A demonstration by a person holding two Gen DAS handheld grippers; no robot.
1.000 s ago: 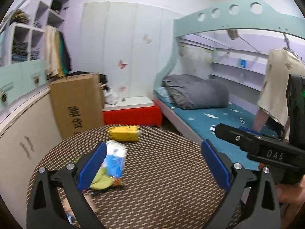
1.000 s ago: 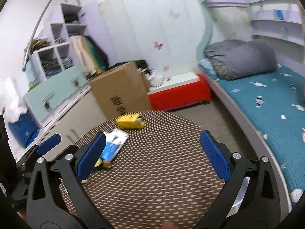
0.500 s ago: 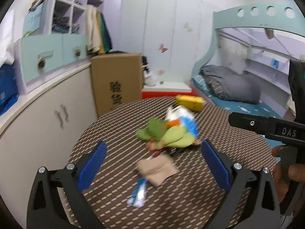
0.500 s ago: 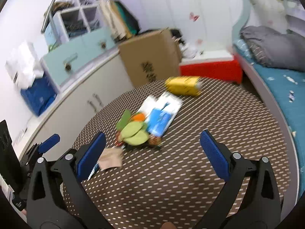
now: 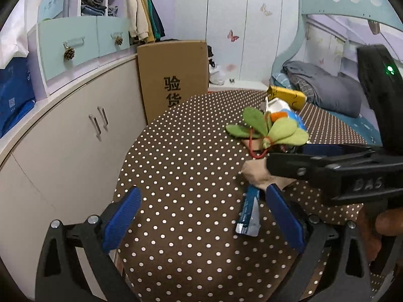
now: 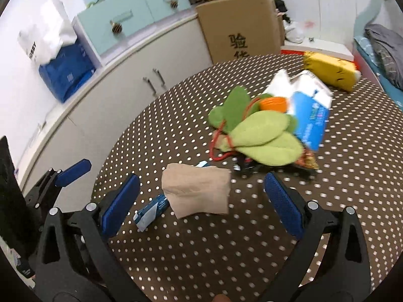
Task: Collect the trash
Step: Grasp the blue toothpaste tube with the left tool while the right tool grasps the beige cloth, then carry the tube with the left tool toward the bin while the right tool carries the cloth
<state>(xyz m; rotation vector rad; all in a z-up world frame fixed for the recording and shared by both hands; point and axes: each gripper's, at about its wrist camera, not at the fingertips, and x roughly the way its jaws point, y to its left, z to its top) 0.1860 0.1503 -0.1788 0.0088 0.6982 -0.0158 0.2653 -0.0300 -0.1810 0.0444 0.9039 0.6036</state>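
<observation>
A round brown dotted table (image 6: 226, 251) holds scattered items. A crumpled beige paper (image 6: 197, 192) lies between my right gripper's open fingers, just ahead of them. A small blue wrapper (image 6: 151, 210) lies by the right gripper's left finger; it also shows in the left wrist view (image 5: 249, 212). Behind are a green plush leaf toy (image 6: 259, 136), a blue-white packet (image 6: 311, 112) and a yellow packet (image 6: 330, 71). My right gripper (image 6: 201, 206) is open and empty. My left gripper (image 5: 204, 216) is open and empty at the table's near left edge, with the right gripper's body crossing in front on the right.
A cardboard box (image 5: 173, 75) stands behind the table. A curved white cabinet (image 5: 63, 136) runs along the left with pale green drawers above. A bunk bed with grey bedding (image 5: 327, 88) lies to the right. A blue bag (image 6: 65, 73) sits on the cabinet top.
Both grippers have swung left and dropped toward the table's near left part. The beige paper and blue wrapper now lie close in front of the right gripper. Both stay open.
</observation>
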